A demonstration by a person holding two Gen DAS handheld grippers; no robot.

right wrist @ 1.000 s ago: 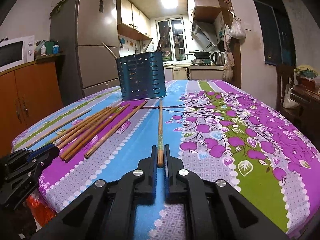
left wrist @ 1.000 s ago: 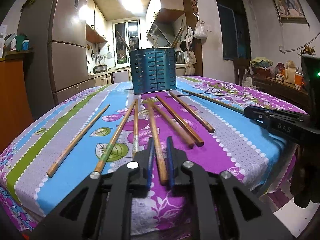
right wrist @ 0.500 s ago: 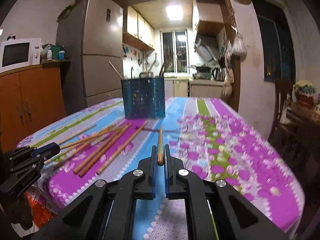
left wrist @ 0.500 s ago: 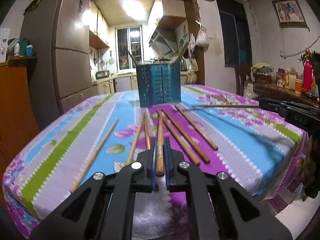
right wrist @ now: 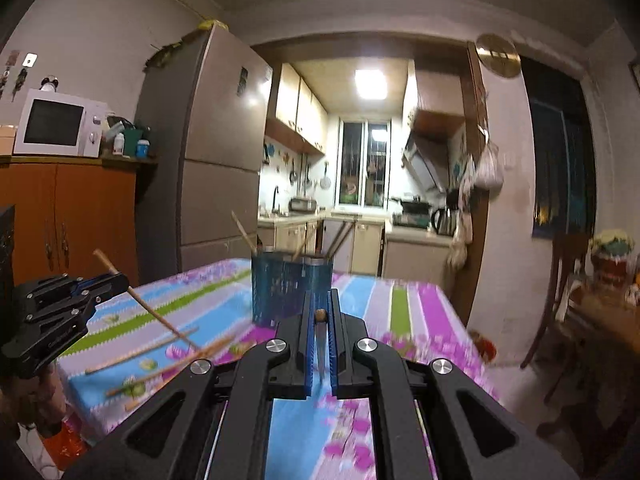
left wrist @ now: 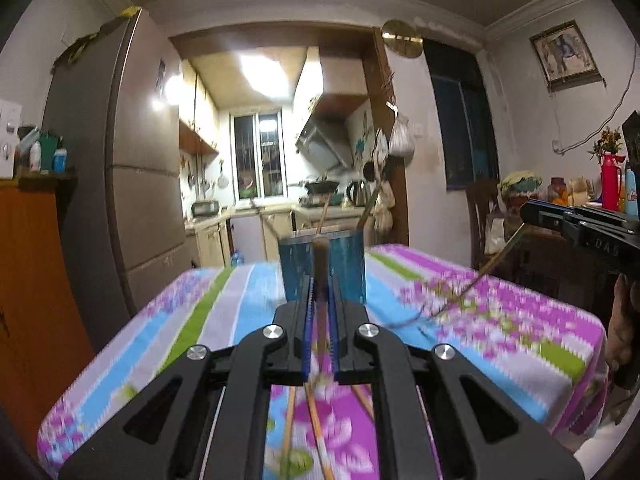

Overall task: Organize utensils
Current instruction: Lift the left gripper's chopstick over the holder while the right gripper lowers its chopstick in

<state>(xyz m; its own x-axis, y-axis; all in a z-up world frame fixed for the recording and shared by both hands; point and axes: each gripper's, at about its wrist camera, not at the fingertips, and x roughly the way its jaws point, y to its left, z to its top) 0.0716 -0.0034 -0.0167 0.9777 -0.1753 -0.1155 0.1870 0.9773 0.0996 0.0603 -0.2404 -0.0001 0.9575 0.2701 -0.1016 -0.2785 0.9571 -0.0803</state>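
Gripping a chopstick (left wrist: pixel 321 276) between its blue pads, the left claw (left wrist: pixel 320 300) is lifted off the table (left wrist: pixel 224 300); the stick stands nearly on end in the jaws, its top tip just above the fingertips and its lower length running down between them; seen from the right wrist, the same claw (right wrist: pixel 114 280) sits off to the left with the stick (right wrist: pixel 152 312) slanting down from it toward the cloth. Straight ahead of the left claw stands the blue holder (left wrist: pixel 322 270), with a few sticks already leaning out of its top; below the claw, more loose sticks (left wrist: pixel 316 428) lie on the flowered cloth.

Clamped likewise, the right claw (right wrist: pixel 320 316) has its own chopstick (right wrist: pixel 320 315) pinched between the pads, its round end showing at the fingertips and the shaft dropping away beneath; from the left wrist this claw (left wrist: pixel 532 210) shows at the far right, its stick (left wrist: pixel 480 276) angling down toward the table. The holder (right wrist: pixel 292 290) is just ahead and slightly left of the right claw; further left on the cloth lie several loose sticks (right wrist: pixel 160 364), blurred.
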